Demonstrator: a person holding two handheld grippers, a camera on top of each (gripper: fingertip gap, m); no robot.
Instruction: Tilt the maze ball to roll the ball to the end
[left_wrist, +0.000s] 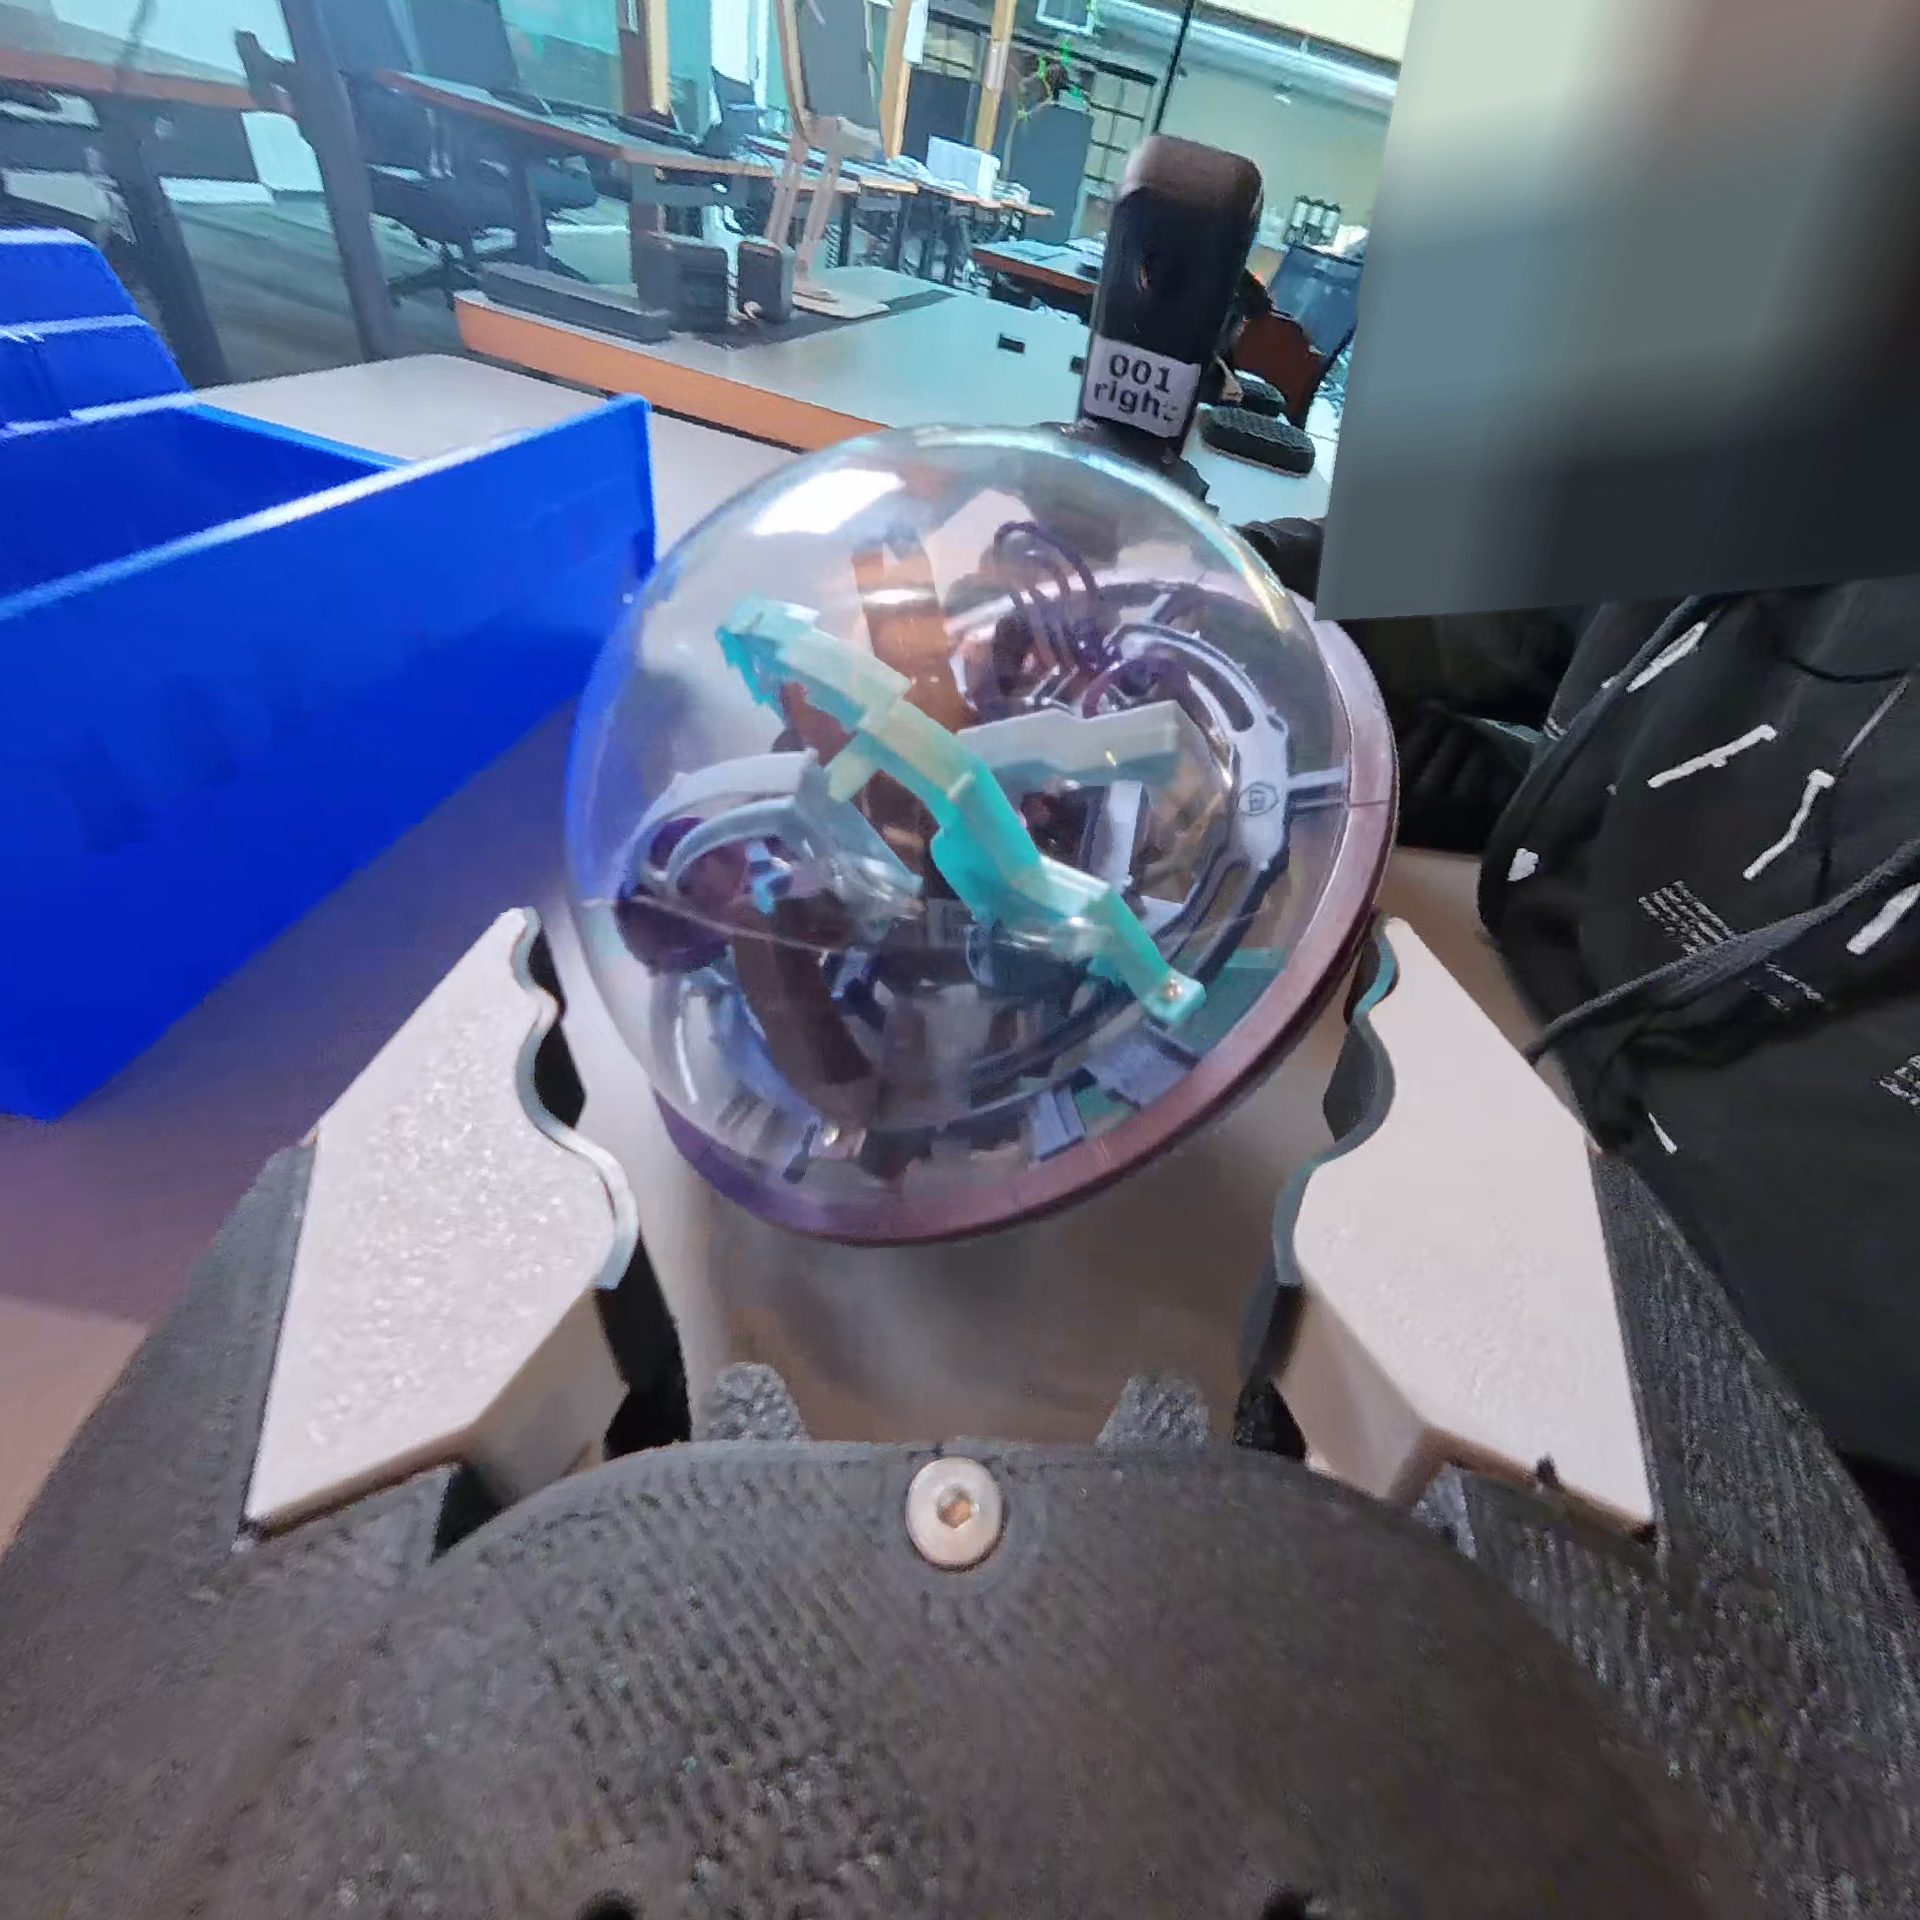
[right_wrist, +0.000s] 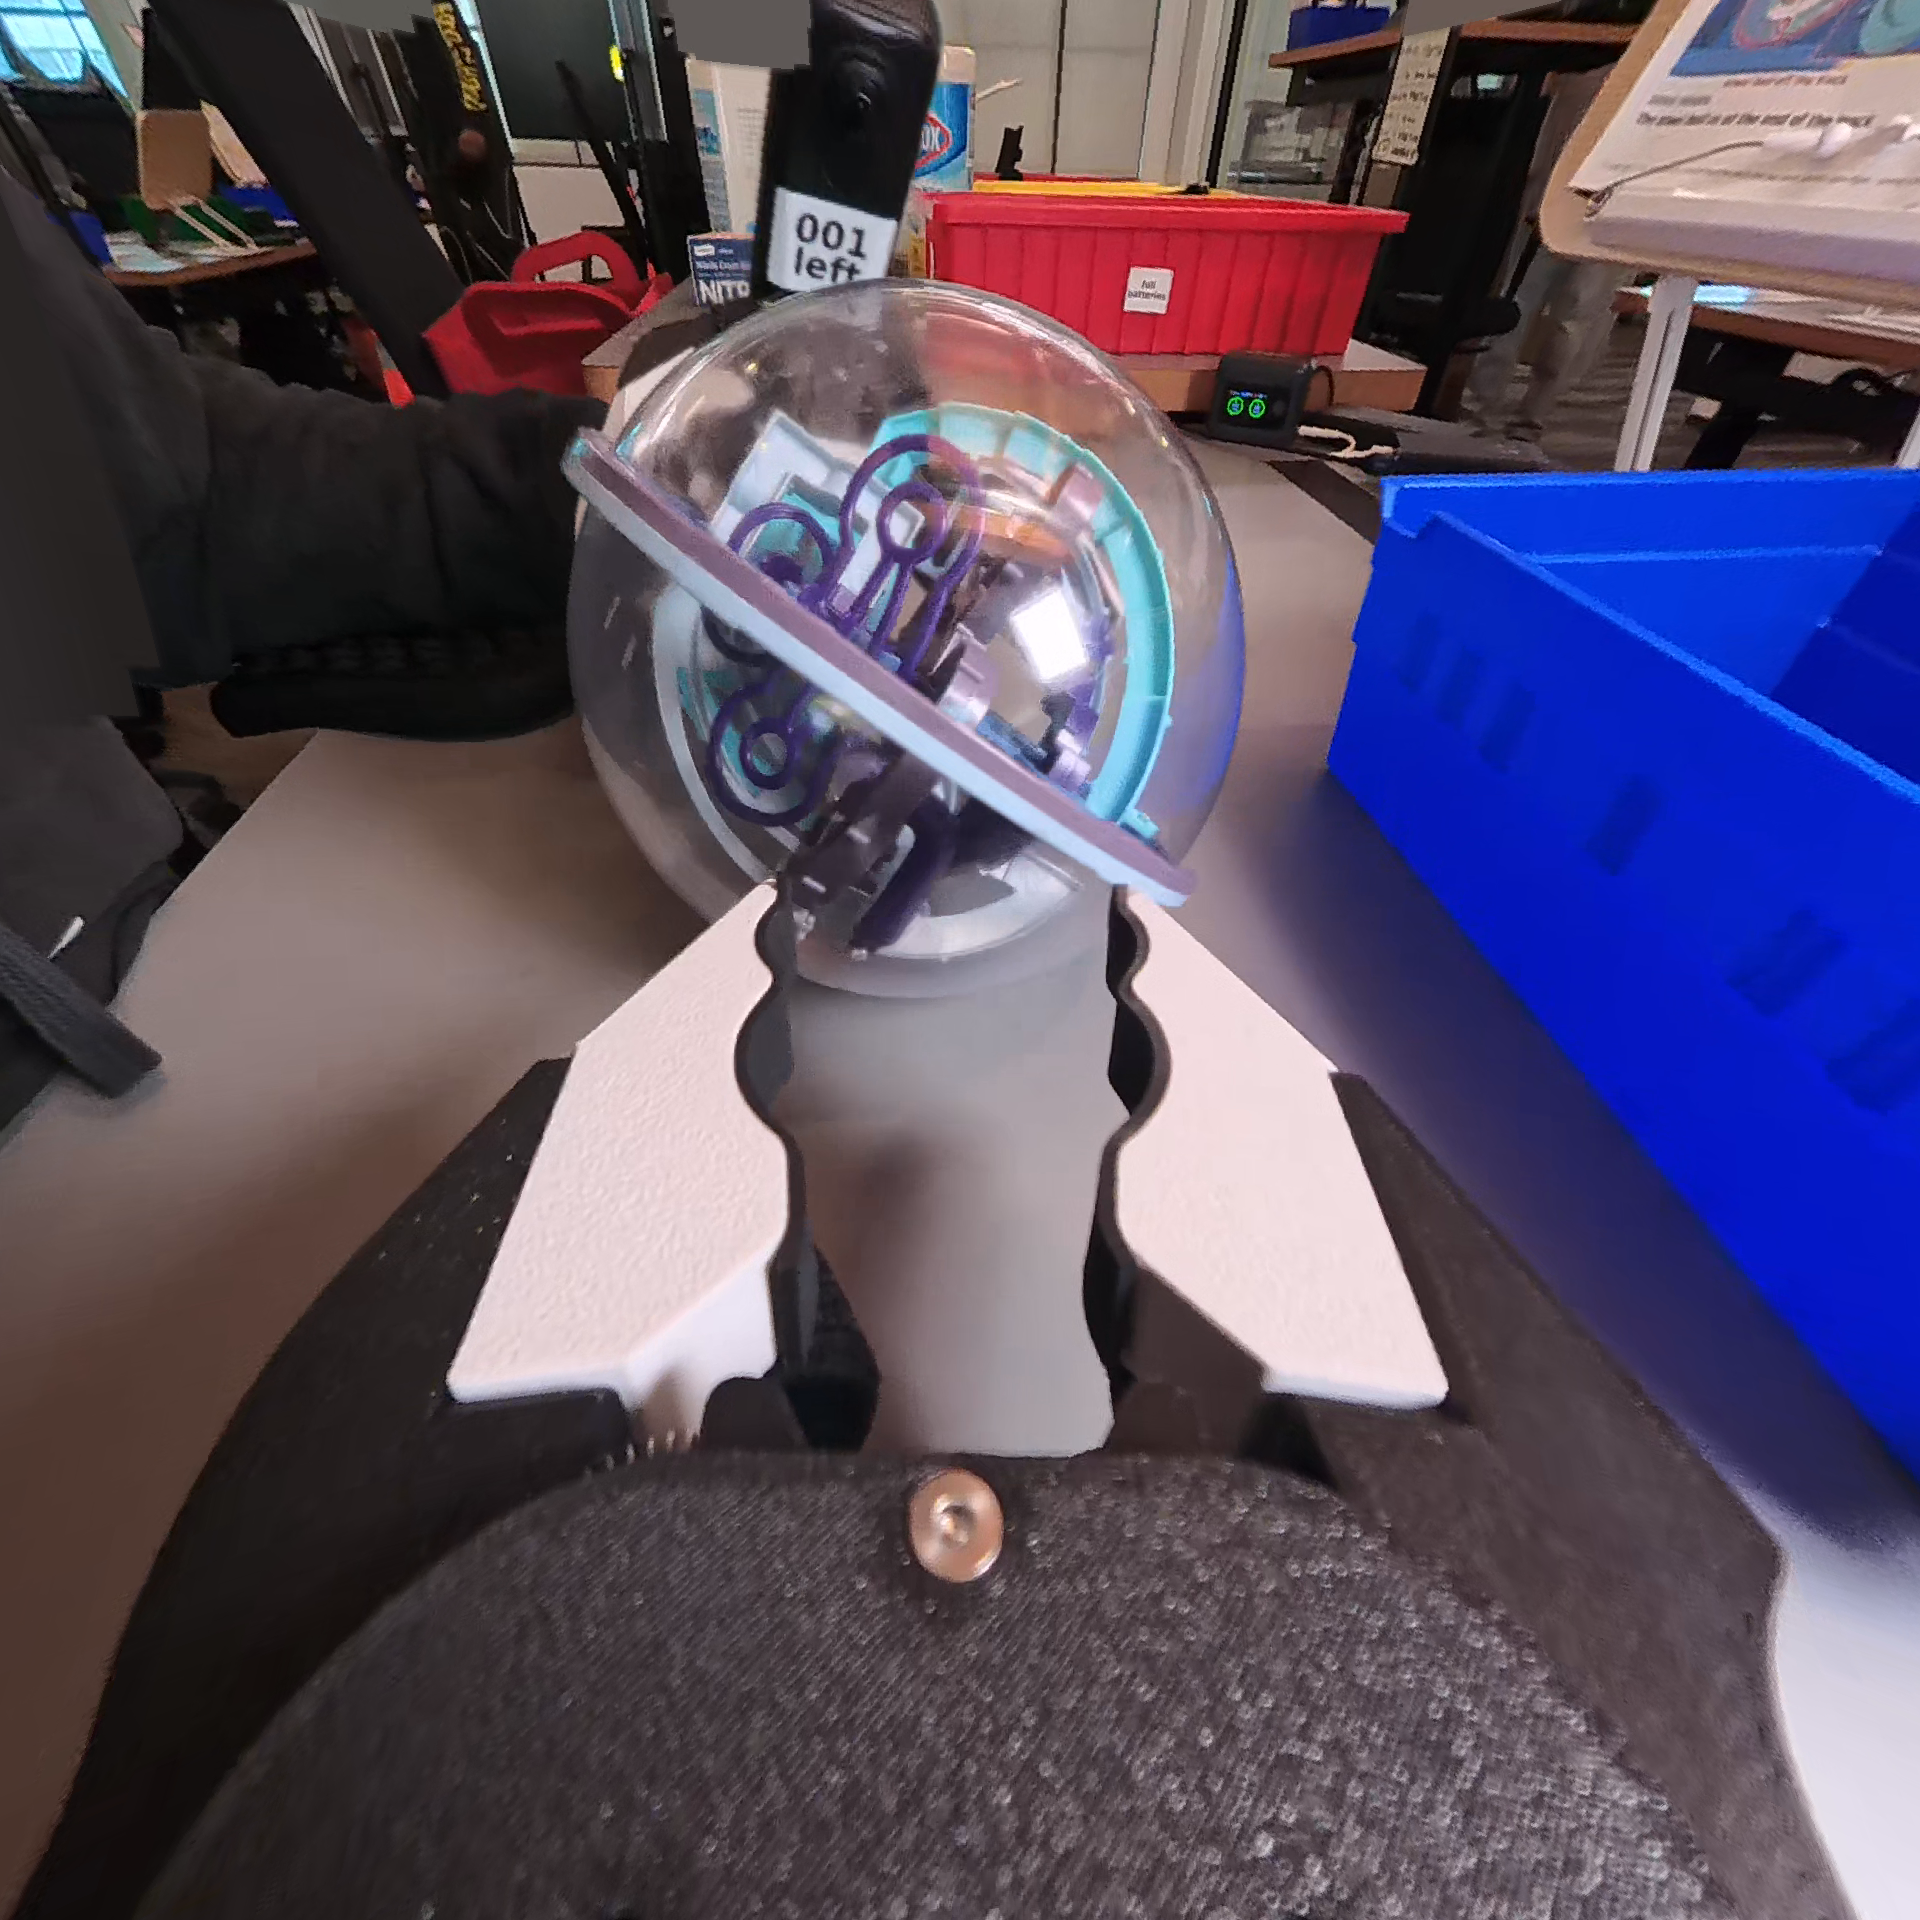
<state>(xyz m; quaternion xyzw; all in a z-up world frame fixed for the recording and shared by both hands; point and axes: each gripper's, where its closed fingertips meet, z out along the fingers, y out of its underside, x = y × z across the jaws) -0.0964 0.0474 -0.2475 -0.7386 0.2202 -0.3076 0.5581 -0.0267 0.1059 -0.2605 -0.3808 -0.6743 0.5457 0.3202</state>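
Note:
The maze ball (left_wrist: 977, 831) is a clear sphere with a purple equator rim and teal, purple and white tracks inside. It is tilted, with the rim slanting. My left gripper (left_wrist: 951, 935) has its jaws spread wide, with the fingertips (left_wrist: 525, 940) against both sides of the sphere near the rim. In the right wrist view the ball (right_wrist: 894, 623) sits at the tips of my right gripper (right_wrist: 945, 914), whose half-closed jaws pinch its lower cap. Each gripper faces the other, with the right one's mount (left_wrist: 1174, 312) and the left one's mount (right_wrist: 842, 135) behind the ball. I cannot make out the small ball inside.
A blue bin (left_wrist: 260, 675) stands close beside the ball on the beige table (right_wrist: 364, 935); it also shows in the right wrist view (right_wrist: 1662, 779). A black bag (left_wrist: 1714, 883) and a dark sleeve (right_wrist: 312, 540) lie on the other side. A red bin (right_wrist: 1143, 270) is farther back.

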